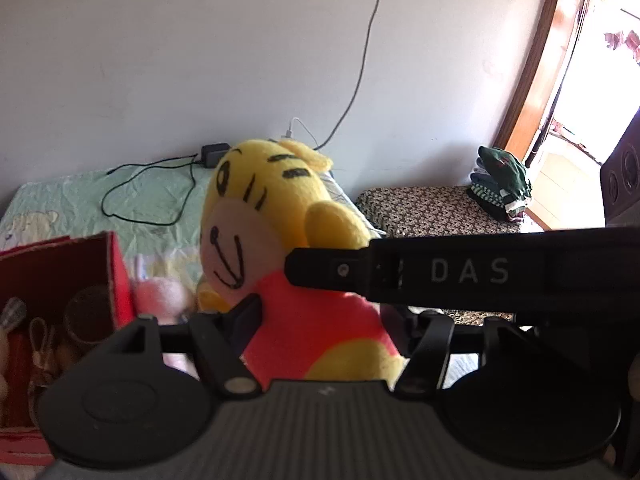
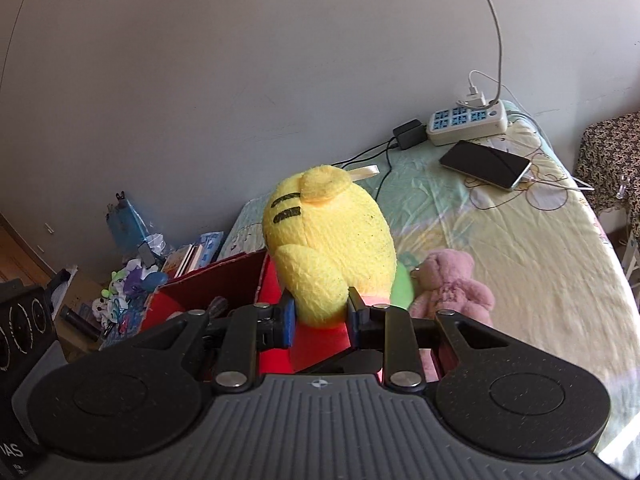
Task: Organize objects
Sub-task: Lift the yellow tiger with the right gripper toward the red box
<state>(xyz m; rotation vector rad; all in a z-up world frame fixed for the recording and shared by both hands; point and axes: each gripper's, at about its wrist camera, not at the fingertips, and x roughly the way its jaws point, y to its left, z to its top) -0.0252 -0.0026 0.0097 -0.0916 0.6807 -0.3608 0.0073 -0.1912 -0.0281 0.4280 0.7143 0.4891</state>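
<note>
Plush tiger [image 2: 332, 248] fuzzy, rounded | right gripper [image 2: 322, 316] jaws clamp it | left gripper [image 1: 316, 336] jaws unclear

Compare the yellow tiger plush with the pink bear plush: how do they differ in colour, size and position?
The yellow tiger plush is bright yellow with black stripes; the pink bear plush is plain dusty pink. The tiger looks much bigger than the bear. The tiger is gripped by the right tool above the red box; the bear lies on the bed. Both are soft toys.

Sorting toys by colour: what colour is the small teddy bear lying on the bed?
Pink; the teddy bear shows best in the right wrist view.
</note>
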